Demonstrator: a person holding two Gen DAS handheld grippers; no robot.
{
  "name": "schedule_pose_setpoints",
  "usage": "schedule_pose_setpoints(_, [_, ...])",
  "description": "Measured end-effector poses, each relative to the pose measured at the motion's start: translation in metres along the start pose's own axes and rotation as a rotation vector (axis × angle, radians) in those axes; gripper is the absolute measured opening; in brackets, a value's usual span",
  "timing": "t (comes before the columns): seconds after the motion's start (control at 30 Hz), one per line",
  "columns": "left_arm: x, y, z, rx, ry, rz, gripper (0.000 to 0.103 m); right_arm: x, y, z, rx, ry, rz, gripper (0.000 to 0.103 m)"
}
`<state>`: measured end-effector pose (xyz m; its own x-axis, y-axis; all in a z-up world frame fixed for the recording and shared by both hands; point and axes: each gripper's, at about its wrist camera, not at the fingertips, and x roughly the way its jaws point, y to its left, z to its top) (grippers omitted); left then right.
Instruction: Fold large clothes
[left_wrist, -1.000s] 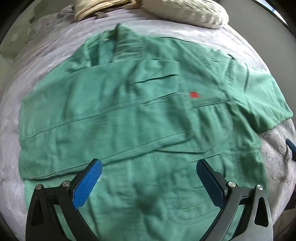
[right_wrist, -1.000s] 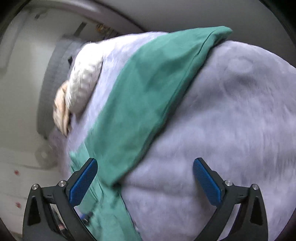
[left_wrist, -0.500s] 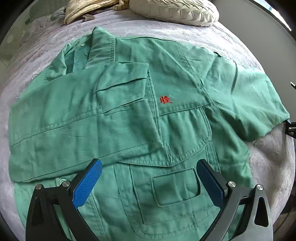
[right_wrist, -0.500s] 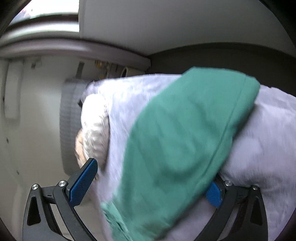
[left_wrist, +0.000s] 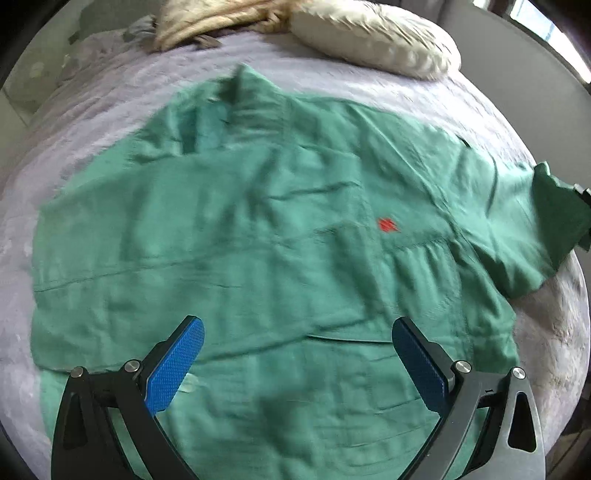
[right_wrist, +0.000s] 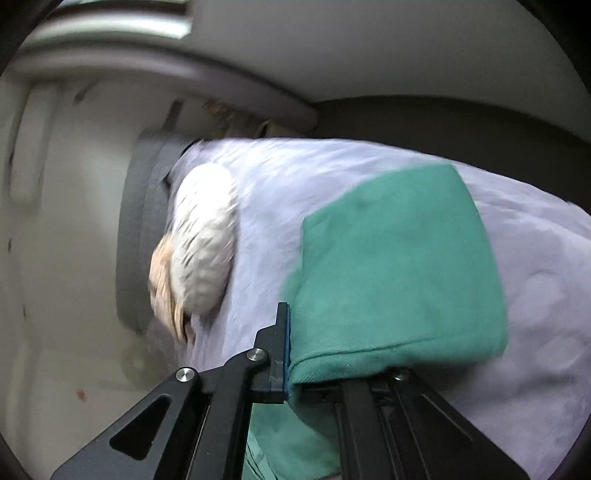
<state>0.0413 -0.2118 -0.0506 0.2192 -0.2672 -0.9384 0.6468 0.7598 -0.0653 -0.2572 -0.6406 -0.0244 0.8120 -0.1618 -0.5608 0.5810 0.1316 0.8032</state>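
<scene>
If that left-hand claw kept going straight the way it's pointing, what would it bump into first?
Most likely the green shirt spread on the bed's lilac blanket. The left gripper hangs open above the shirt's lower front, nothing between its fingers. How far off the cloth is cannot be told.

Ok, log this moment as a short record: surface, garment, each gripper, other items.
surface: bed with a pale lilac cover
garment: green shirt spread flat, collar toward the pillows, small red mark on the chest
left gripper: open above the shirt's lower part, nothing between the pads
right gripper: jaws have just closed, now shut on the shirt's sleeve, which drapes over it
other items: cream pillow and beige bedding at the head of the bed
</scene>
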Motion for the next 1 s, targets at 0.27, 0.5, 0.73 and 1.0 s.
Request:
schedule_pose_setpoints(0.27, [-0.018, 0.077, 0.003, -0.070, -0.078, 0.052, 0.102, 0.055, 0.171, -0.113, -0.543, 0.184, 0.072, 0.004])
schedule_pose_setpoints(0.5, [0.002, 0.142, -0.013, -0.148, -0.073, 0.120, 0.102, 0.160, 0.227, -0.308, -0.893, 0.488, 0.013, 0.004])
schedule_pose_setpoints(0.73, [0.007, 0.177, -0.022, -0.187, -0.074, 0.084, 0.102, 0.210, 0.188, -0.366, -0.773, 0.607, -0.146, 0.019])
schedule_pose_setpoints(1.0, [-0.014, 0.213, -0.032, -0.254, -0.112, 0.074, 0.102, 0.181, 0.174, -0.312, -0.455, 0.395, -0.126, 0.016])
